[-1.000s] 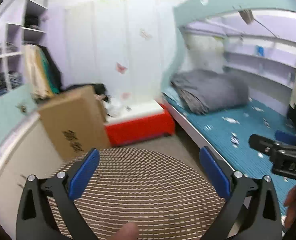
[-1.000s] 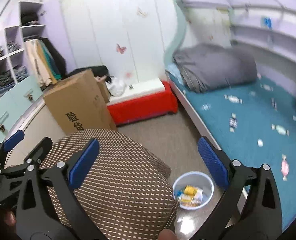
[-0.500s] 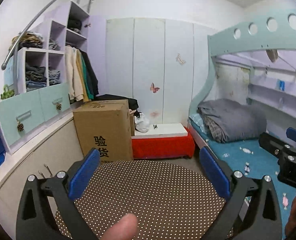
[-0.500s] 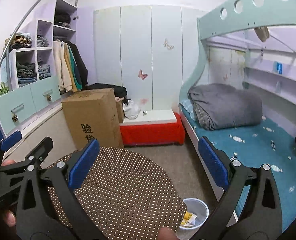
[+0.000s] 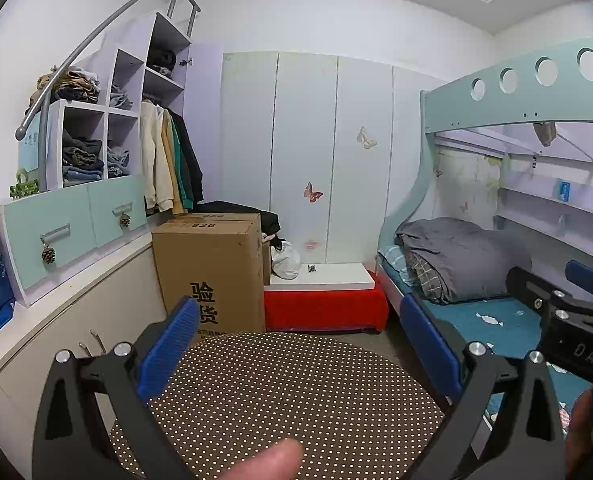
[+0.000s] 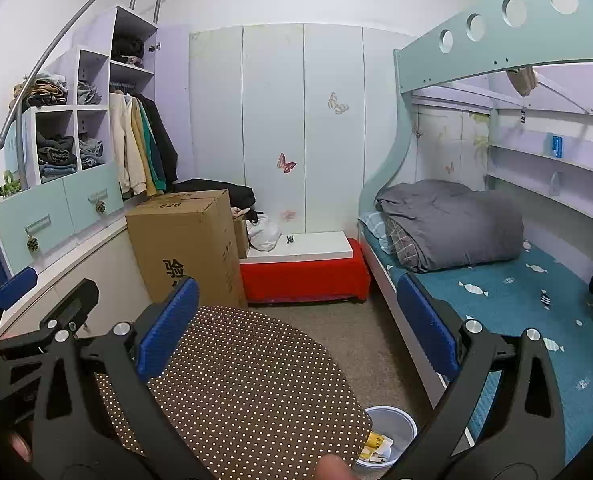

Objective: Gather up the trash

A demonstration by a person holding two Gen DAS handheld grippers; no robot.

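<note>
My left gripper is open and empty, held level above a round brown dotted stool. My right gripper is open and empty too, above the same stool. A small white trash bin with yellow wrappers in it stands on the floor between the stool and the bed. Several candy wrappers lie scattered on the blue bed sheet. The right gripper shows at the right edge of the left wrist view.
A cardboard box stands left of a red bench with a white top. A grey folded quilt lies at the head of the bunk bed. Cabinets with drawers and shelves line the left wall. A white wardrobe fills the far wall.
Both grippers have tilted up from looking down at the stool and bed to looking level across the room. Both stayed open and empty.
</note>
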